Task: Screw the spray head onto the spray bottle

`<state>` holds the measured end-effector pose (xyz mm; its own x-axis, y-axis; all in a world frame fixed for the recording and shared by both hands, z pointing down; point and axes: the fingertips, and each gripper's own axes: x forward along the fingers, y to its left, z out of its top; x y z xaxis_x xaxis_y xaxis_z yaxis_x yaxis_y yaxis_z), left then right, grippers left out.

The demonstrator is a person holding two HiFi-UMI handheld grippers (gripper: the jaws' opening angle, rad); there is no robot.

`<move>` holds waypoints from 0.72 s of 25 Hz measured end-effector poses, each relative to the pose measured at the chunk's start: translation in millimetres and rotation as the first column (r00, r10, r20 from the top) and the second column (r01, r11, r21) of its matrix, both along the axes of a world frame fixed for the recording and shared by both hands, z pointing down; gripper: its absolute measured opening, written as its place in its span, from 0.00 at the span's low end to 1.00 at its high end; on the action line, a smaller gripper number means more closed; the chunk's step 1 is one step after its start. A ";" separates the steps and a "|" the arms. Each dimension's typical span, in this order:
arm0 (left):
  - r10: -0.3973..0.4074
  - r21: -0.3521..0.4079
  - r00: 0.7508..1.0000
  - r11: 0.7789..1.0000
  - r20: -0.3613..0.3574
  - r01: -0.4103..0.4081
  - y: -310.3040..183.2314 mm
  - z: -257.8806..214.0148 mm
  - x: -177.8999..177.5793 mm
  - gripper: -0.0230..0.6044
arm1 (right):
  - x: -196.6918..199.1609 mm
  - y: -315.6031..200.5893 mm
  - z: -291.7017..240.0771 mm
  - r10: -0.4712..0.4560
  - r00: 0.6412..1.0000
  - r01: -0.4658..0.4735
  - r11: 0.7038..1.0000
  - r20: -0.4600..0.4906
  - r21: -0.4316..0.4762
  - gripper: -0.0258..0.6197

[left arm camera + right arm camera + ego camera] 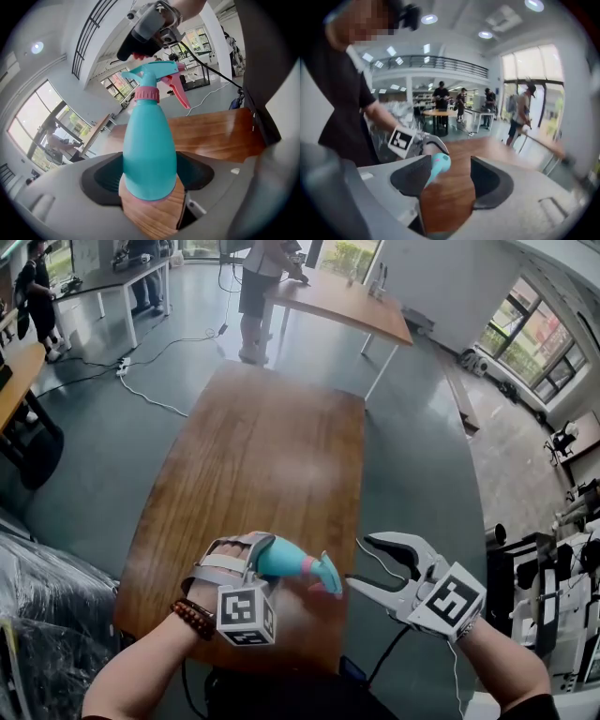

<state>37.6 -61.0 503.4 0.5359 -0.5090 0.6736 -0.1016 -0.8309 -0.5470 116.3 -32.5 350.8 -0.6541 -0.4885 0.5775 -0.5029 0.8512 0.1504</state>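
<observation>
The left gripper [266, 559] has its jaws pinching the teal spray bottle [150, 150] by its body. The spray head [157, 77] sits just beside the tips of the right gripper [359, 561] — jaws spread, empty.

A long brown wooden table [253, 456] runs up the middle of the head view, on a glossy grey floor [103, 456]. A second wooden table [342, 301] on white legs stands at upper centre, with a person [255, 287] beside it. A white table [127, 277] sits at upper left, and a white cable [155, 399] trails below it. Large windows [525, 343] brighten the upper right. In the right gripper view, round ceiling lights [429, 19] glow above a railed balcony [440, 63].
</observation>
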 end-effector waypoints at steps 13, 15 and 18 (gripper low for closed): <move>0.188 -0.106 0.980 0.978 0.069 -0.181 26.8 11.7 3.2 0.64 | -40.0 55.5 79.6 -0.142 0.453 0.832 0.424 -0.880 0.359 0.43; 0.216 -0.119 0.972 0.972 0.092 -0.205 33.9 15.7 5.5 0.64 | -41.0 59.5 89.7 -0.165 0.413 0.857 0.402 -0.896 0.321 0.42; 0.253 -0.126 0.962 0.963 0.103 -0.240 43.0 17.3 13.8 0.64 | -40.5 66.6 101.2 -0.192 0.370 0.885 0.372 -0.909 0.281 0.35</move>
